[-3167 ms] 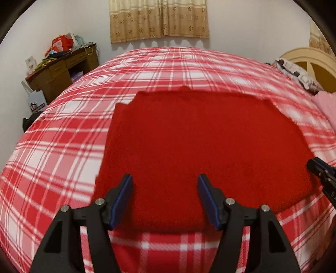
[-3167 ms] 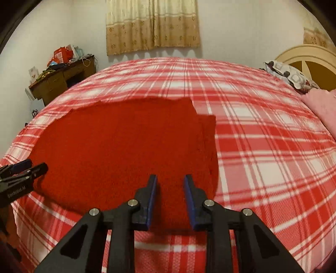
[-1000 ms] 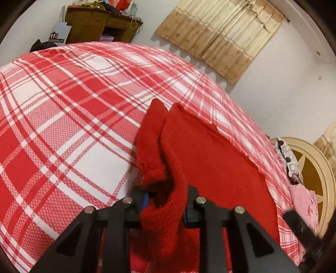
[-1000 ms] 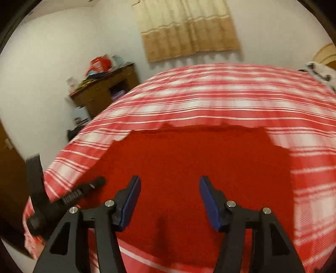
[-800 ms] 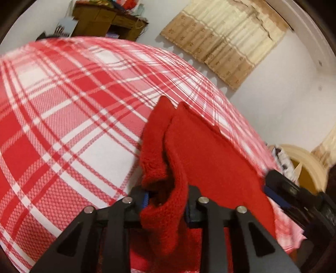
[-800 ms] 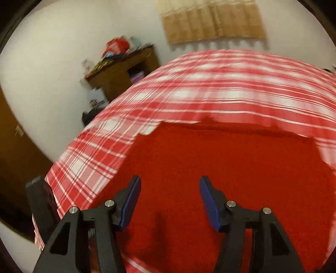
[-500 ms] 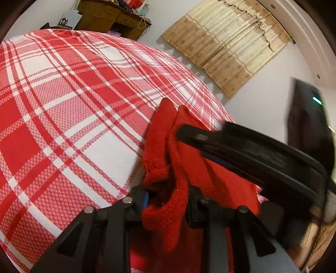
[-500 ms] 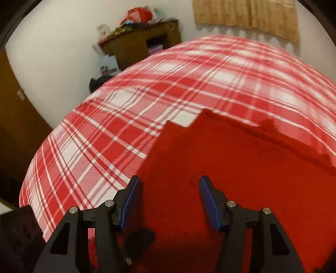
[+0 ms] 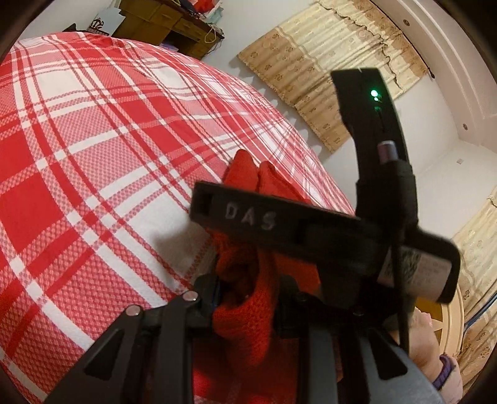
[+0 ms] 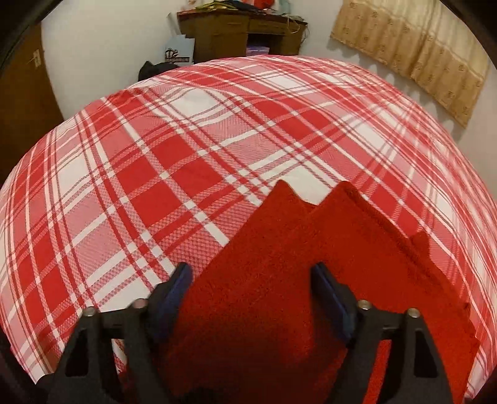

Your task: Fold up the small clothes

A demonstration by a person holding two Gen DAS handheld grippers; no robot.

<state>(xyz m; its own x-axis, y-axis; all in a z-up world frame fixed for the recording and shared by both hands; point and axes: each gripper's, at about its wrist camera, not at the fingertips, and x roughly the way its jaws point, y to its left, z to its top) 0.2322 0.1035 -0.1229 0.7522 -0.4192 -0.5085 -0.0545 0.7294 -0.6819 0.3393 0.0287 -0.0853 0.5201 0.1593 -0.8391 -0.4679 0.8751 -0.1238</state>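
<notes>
A red knitted garment point(image 10: 279, 264) lies on the plaid bedsheet point(image 10: 139, 174), two of its corners pointing away from me. My left gripper point(image 9: 248, 298) is shut on a bunched edge of that garment point(image 9: 245, 310), and the cloth bulges up between its pads. My right gripper point(image 10: 251, 289) hangs open just over the garment near its left edge, with red cloth below the gap and nothing pinched. In the left wrist view the right tool's black housing point(image 9: 310, 230) crosses close in front and hides most of the garment.
A wooden desk point(image 10: 242, 28) piled with things and a dark bag point(image 10: 155, 68) stand beyond the bed's far edge. Beige curtains point(image 10: 419, 52) hang on the wall. A person's hand point(image 9: 428, 338) shows at the lower right of the left wrist view.
My right gripper has swung left across the garment to its left corner and now crosses in front of the left camera. The left gripper keeps its hold on the bunched edge.
</notes>
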